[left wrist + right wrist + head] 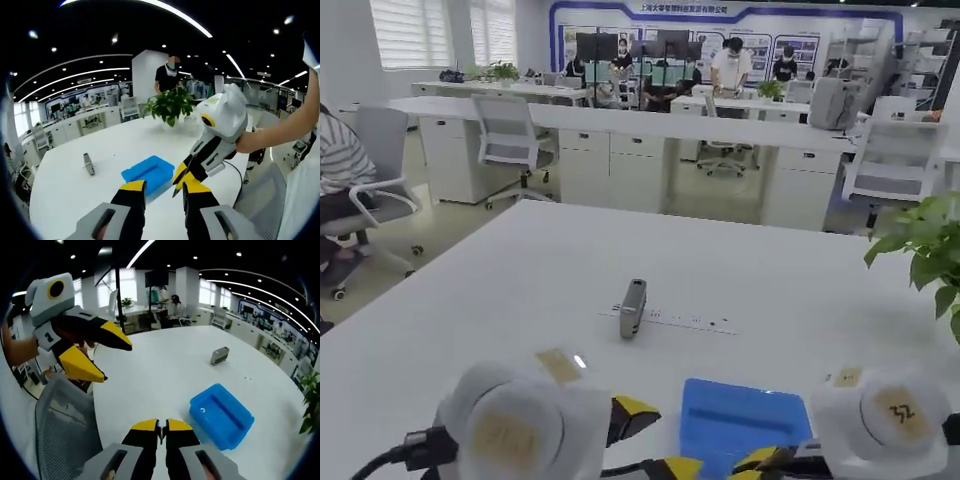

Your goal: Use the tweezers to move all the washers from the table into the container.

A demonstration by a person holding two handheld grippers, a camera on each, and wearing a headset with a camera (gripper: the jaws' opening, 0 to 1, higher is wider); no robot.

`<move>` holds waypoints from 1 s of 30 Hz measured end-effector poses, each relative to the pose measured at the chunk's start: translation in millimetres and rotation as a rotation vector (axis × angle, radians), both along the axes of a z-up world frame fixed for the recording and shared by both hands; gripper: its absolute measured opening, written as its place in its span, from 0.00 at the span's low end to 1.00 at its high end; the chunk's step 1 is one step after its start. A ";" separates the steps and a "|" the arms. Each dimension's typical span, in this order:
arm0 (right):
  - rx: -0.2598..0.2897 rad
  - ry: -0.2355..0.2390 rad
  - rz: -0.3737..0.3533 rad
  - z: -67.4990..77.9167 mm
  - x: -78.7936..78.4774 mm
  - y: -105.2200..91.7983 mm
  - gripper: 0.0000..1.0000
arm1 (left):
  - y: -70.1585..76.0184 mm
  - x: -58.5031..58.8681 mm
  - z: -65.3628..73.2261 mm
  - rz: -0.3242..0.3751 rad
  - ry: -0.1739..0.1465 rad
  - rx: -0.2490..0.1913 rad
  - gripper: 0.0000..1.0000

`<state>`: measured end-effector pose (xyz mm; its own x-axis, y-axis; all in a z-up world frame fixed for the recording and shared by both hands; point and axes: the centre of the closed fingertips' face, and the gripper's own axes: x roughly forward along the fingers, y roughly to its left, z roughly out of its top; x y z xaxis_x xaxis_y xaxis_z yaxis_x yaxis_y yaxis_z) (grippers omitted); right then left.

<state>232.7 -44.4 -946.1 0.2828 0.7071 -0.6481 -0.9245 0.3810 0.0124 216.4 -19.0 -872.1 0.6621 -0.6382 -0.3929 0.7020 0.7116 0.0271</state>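
Observation:
A row of tiny washers [665, 318] lies across the middle of the white table [500, 300], and also shows as dark dots [245, 376] in the right gripper view. The blue container [740, 420] [148, 172] [221, 415] sits near the front edge. My left gripper [655, 438] [165, 192] [117, 362] hovers open, left of the container, holding nothing. My right gripper [755, 465] [161, 426] [181, 177] is shut on thin tweezers [174, 193], whose dark tip pokes out below its jaws, near the container's front edge.
A small grey box [633, 307] [88, 163] [220, 355] stands at the left end of the washer row. A potted plant [930, 250] [170, 105] is at the table's right. Tan stickers [558, 365] lie on the table. A mesh chair [65, 430] is behind me.

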 end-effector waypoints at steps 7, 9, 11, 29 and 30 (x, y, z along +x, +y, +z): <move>-0.014 0.040 0.088 2.4 -25.8 3.3 0.01 | -33.3 -10.2 0.5 -0.186 0.043 -0.037 0.21; -0.014 0.052 0.108 2.5 -30.5 4.8 0.01 | -44.1 -19.0 -4.4 -0.281 0.094 -0.039 0.17; -0.016 0.065 0.136 2.1 -35.9 6.7 0.01 | -49.6 -21.6 -5.9 -0.331 0.090 -0.029 0.14; -0.013 0.096 0.253 -1.5 -51.4 7.6 0.04 | -65.6 -33.2 -3.5 -0.564 0.003 0.028 0.00; -0.009 0.096 0.260 -1.8 -52.3 7.6 0.04 | -64.7 -32.9 -3.5 -0.566 0.006 0.026 0.00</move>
